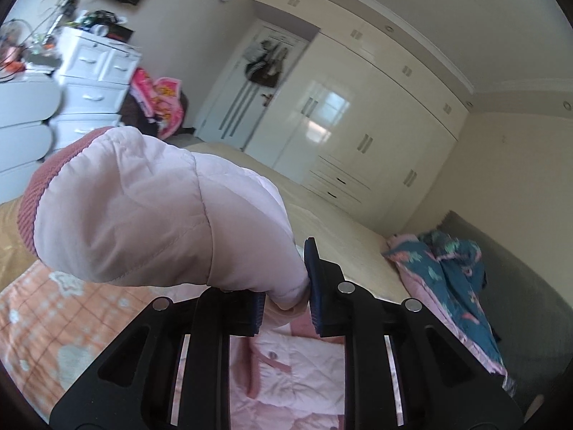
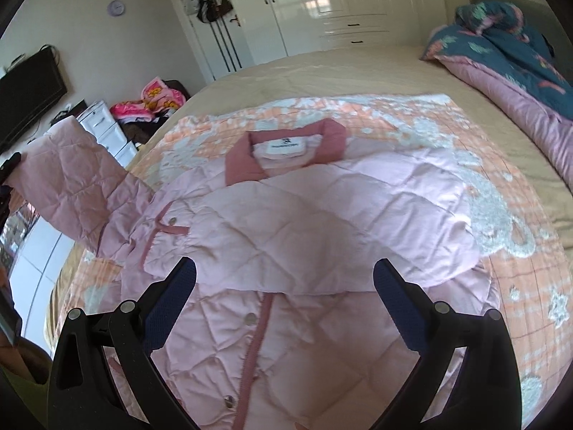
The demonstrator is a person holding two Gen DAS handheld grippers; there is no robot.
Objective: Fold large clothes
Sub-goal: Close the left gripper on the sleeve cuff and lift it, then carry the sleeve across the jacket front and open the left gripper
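The pink quilted jacket (image 2: pixel 315 215) lies front-up on an orange-and-white patterned blanket (image 2: pixel 508 258), which is spread over the beige bed (image 2: pixel 322 68). The darker pink collar (image 2: pixel 286 154) points toward the far wardrobe (image 2: pixel 322 3), with a white label visible inside it. One sleeve is folded across the chest – it lies flat over the snap-button front.

The left gripper (image 1: pixel 286 297) is clamped on the other sleeve (image 1: pixel 143 211): the blue pads pinch a bunch of the fabric, and the sleeve stands raised off the bed, its ribbed cuff (image 1: pixel 39 193) pointing away toward the white drawers (image 1: pixel 93 82). In the right wrist view the same sleeve hangs lifted at the left edge, above the bed's side.

The right gripper (image 2: pixel 286 304) hovers over the jacket's lower front – its jaws stand wide apart with nothing between the pads. It appears not to touch the fabric, though the fisheye view makes this uncertain.

A teal-and-pink quilt (image 2: pixel 508 46) is bundled at the head of the bed.
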